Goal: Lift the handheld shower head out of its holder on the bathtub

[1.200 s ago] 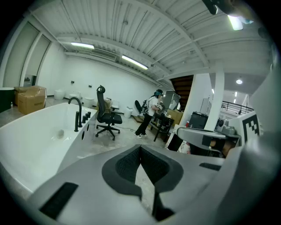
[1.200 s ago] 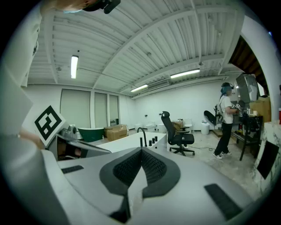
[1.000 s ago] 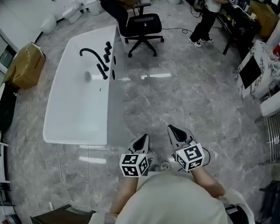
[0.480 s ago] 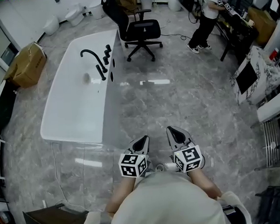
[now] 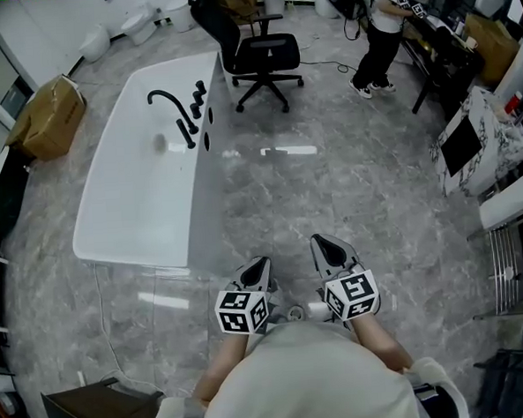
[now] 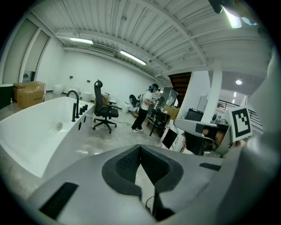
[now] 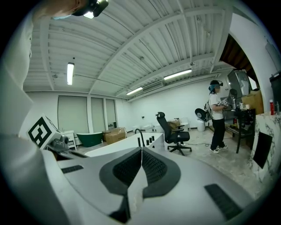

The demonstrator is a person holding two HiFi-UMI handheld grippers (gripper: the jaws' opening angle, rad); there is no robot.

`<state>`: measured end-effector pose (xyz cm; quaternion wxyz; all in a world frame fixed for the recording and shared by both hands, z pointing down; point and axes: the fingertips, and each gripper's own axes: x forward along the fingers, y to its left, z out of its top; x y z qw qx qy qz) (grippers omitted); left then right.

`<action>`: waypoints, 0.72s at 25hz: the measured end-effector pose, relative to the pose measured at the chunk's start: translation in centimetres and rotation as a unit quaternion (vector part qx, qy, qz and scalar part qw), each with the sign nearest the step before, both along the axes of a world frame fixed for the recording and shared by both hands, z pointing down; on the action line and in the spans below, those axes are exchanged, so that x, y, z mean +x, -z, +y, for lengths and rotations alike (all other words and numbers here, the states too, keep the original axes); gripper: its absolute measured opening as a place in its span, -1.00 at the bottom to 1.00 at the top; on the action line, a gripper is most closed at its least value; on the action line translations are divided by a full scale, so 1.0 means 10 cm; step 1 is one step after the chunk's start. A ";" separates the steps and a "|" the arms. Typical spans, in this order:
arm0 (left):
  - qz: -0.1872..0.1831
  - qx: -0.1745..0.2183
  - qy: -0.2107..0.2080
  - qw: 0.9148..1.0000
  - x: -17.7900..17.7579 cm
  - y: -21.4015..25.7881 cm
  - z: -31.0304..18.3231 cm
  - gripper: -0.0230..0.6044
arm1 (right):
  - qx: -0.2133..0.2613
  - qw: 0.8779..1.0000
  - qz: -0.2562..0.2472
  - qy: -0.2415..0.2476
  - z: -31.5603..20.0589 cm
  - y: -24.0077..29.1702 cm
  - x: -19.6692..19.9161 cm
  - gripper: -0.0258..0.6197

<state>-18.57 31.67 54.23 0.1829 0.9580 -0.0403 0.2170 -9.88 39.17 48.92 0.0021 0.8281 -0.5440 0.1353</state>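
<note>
White enamel bathtub (image 5: 129, 203) lies at about ten o'clock from the person in the head view, its basin showing bare white and one round grey fitting (image 5: 160, 142). On the rim at the tub's one o'clock end stands a black arched faucet (image 5: 168, 99), and just beside it the black handheld shower head (image 5: 186, 133) rests in its place, well apart from both tools. A brown cardboard box (image 5: 48, 115) sits at the tub's nine o'clock side, closed, so its contents cannot be told. The left tongs (image 5: 258, 266) and the right tongs (image 5: 327, 244) hang side by side at six o'clock over the grey marble floor (image 5: 348, 181), each pressed together with nothing between. Against a second earlier, the left tongs have slid slightly toward nine o'clock, the right ones hardly at all, both are closed as before, and the shower head has not moved.
</note>
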 end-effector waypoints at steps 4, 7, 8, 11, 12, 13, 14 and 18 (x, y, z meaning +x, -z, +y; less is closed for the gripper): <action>0.002 -0.004 -0.005 1.000 0.15 0.00 -0.07 -0.86 | -0.001 1.000 -0.011 -0.006 -0.07 -0.04 0.11 -0.86; 0.005 -0.006 -0.009 1.000 0.33 -0.02 -0.16 -0.86 | -0.003 1.000 -0.010 -0.007 -0.15 -0.07 0.22 -0.86; 0.006 -0.008 -0.011 1.000 0.39 -0.03 -0.20 -0.86 | -0.005 1.000 -0.008 -0.007 -0.19 -0.07 0.26 -0.86; 0.009 -0.011 -0.015 1.000 0.58 -0.02 -0.33 -0.86 | -0.010 1.000 -0.005 -0.007 -0.33 -0.07 0.41 -0.86; 0.010 -0.012 -0.017 1.000 0.65 -0.01 -0.37 -0.86 | -0.011 1.000 -0.004 -0.006 -0.38 -0.06 0.47 -0.86; 0.012 -0.013 -0.019 1.000 0.72 -0.01 -0.41 -0.86 | -0.012 1.000 -0.003 -0.005 -0.43 -0.05 0.53 -0.86; 0.013 -0.014 -0.020 1.000 0.79 0.00 -0.46 -0.86 | -0.013 1.000 -0.001 -0.003 -0.49 -0.04 0.60 -0.86; 0.019 -0.014 -0.023 0.999 1.06 0.06 -0.69 -0.86 | -0.014 1.000 0.001 0.004 -0.78 0.01 0.84 -0.86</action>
